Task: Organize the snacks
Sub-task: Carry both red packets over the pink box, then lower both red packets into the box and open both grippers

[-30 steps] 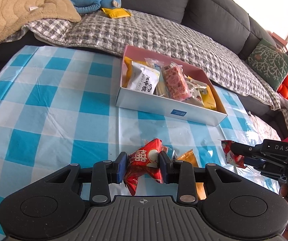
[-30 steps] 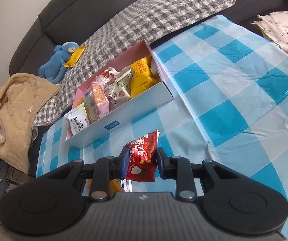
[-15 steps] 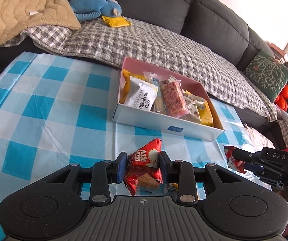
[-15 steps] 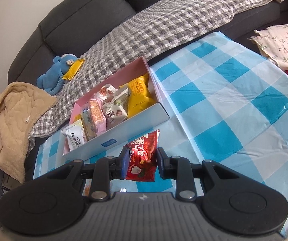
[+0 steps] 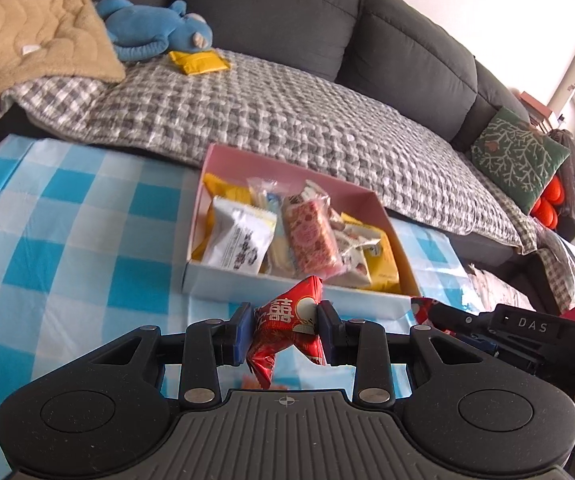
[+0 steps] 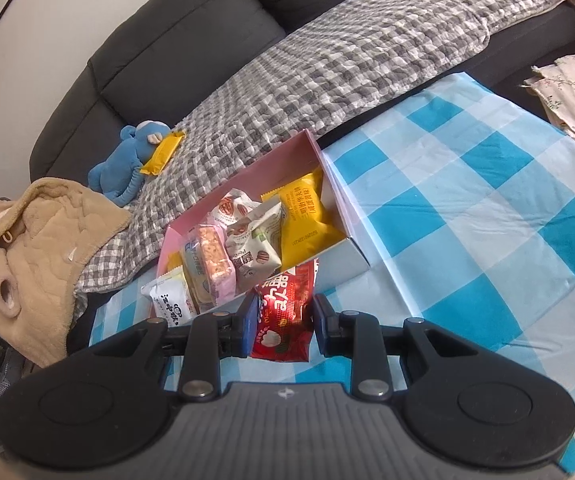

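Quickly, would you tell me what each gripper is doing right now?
Left gripper: shut on a crumpled red snack packet.
Right gripper: shut on a flat red snack packet.

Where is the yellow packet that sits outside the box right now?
The yellow packet lies on the checked sofa cover, against the blue plush toy, far left in both wrist views, behind the snack box.

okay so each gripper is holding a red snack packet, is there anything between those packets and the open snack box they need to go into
Nothing visible blocks either path. The left gripper holds a crinkled red foil packet just short of the pink-lined cardboard box; the right gripper holds a flat red packet at that box's near wall. The box is open-topped but crowded.
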`<action>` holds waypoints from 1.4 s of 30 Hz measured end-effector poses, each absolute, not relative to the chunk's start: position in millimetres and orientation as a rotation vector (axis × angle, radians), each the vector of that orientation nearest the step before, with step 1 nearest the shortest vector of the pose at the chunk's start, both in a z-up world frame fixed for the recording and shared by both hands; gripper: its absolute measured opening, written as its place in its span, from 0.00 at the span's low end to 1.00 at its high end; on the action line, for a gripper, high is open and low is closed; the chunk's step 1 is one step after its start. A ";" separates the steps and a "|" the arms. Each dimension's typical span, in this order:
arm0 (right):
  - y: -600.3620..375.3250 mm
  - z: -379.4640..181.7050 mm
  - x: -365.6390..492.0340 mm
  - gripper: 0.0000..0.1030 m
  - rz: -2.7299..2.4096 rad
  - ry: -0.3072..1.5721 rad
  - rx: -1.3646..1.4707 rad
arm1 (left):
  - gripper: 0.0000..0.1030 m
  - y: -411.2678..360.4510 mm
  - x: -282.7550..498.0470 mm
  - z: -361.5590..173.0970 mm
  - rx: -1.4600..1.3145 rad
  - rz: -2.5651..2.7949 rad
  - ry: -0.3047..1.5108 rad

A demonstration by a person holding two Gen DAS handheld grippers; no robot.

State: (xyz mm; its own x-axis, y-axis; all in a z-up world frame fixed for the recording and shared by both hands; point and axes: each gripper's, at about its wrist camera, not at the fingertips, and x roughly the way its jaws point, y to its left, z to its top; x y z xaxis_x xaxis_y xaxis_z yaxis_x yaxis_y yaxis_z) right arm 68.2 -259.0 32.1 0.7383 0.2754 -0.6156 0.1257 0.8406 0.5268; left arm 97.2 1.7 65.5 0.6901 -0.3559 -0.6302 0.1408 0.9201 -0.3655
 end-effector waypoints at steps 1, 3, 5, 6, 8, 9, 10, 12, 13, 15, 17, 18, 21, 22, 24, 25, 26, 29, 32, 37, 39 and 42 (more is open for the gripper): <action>-258.5 32.7 71.1 0.25 0.089 0.744 0.576 | 0.31 0.1 101.4 66.7 -0.300 -0.290 0.758; -258.1 32.6 78.8 0.25 0.104 0.748 0.582 | 0.31 -2.6 109.7 68.3 -0.308 -0.307 0.756; -257.7 32.9 86.7 0.25 0.114 0.748 0.587 | 0.31 -6.6 119.2 68.4 -0.301 -0.314 0.757; -257.0 33.4 90.2 0.25 0.119 0.746 0.583 | 0.31 -8.8 124.3 67.8 -0.296 -0.316 0.757; -255.5 34.3 97.4 0.25 0.128 0.744 0.584 | 0.31 -11.1 135.3 65.7 -0.295 -0.314 0.760; -254.5 34.7 101.0 0.25 0.135 0.743 0.583 | 0.31 -11.6 141.1 64.9 -0.302 -0.317 0.762; -253.1 34.7 104.9 0.25 0.147 0.743 0.582 | 0.31 -12.3 146.2 64.1 -0.303 -0.323 0.762; -249.7 34.2 113.1 0.25 0.163 0.750 0.578 | 0.31 -15.7 156.2 63.2 -0.283 -0.321 0.755; -247.9 33.7 117.0 0.25 0.168 0.755 0.577 | 0.31 -17.6 160.4 62.0 -0.270 -0.321 0.753; -243.2 32.4 125.7 0.25 0.177 0.766 0.565 | 0.31 -21.7 170.0 57.1 -0.252 -0.321 0.764; -237.9 29.5 133.1 0.25 0.185 0.783 0.546 | 0.31 -25.4 177.0 51.4 -0.235 -0.321 0.771; -235.5 27.7 136.1 0.25 0.188 0.791 0.536 | 0.31 -27.8 179.6 48.9 -0.222 -0.321 0.769; -229.4 21.0 143.4 0.25 0.193 0.817 0.518 | 0.31 -33.6 185.1 45.5 -0.192 -0.322 0.764; -227.7 19.0 145.7 0.25 0.193 0.824 0.514 | 0.31 -34.6 187.4 44.0 -0.189 -0.322 0.767; -224.1 16.4 149.1 0.25 0.190 0.824 0.498 | 0.31 -35.5 192.1 40.1 -0.189 -0.319 0.768; -222.7 15.3 150.6 0.25 0.189 0.823 0.494 | 0.31 -35.5 194.5 37.6 -0.183 -0.318 0.767; -221.7 14.5 153.0 0.25 0.189 0.822 0.492 | 0.31 -35.6 196.6 35.4 -0.176 -0.316 0.764; -219.5 13.5 158.7 0.25 0.181 0.809 0.476 | 0.31 -31.8 204.8 30.2 -0.181 -0.298 0.756; -216.4 11.3 164.3 0.27 0.169 0.804 0.453 | 0.31 -27.6 210.4 27.4 -0.200 -0.297 0.736; -221.4 12.6 160.4 0.44 0.185 0.813 0.436 | 0.34 -30.8 203.9 37.4 -0.155 -0.354 0.699; -229.9 22.8 155.0 0.56 0.179 0.784 0.467 | 0.47 -29.0 197.2 51.0 -0.153 -0.374 0.661; -246.5 39.6 145.0 0.71 0.143 0.725 0.495 | 0.58 -21.4 190.6 68.6 -0.189 -0.366 0.635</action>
